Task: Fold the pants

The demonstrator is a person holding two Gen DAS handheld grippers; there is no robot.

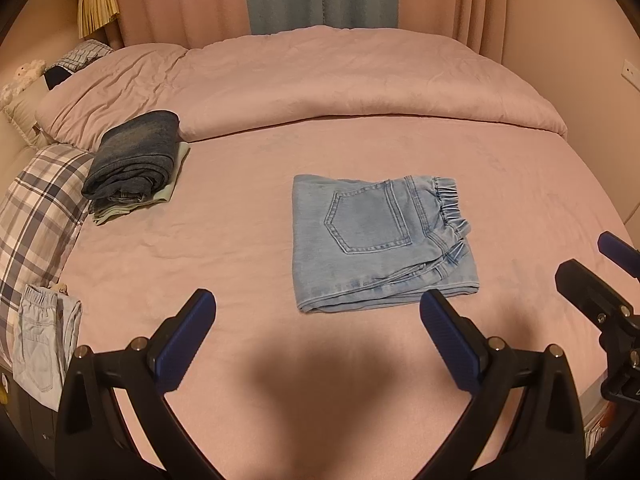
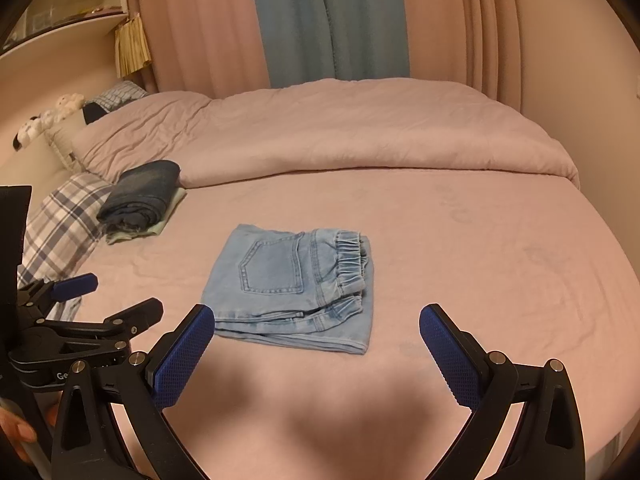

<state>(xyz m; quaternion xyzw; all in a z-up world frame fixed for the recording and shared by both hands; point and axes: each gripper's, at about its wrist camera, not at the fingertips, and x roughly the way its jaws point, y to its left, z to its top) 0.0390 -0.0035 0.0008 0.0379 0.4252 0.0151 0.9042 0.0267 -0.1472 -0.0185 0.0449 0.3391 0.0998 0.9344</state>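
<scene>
Both the left gripper (image 1: 318,312) and right gripper (image 2: 316,328) hover spread and empty, the folded light jeans (image 1: 380,240) just ahead, apparently awaiting stacking.

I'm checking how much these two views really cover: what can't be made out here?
- Folded jeans: layers underneath hidden by the top panel, both views.
- Dark jeans: the green cloth under them shows only at its edges.
- Pale pants: cut off by the left wrist view's left edge; unseen in the right wrist view.
- Left gripper and right gripper: open, handles out of frame.
</scene>
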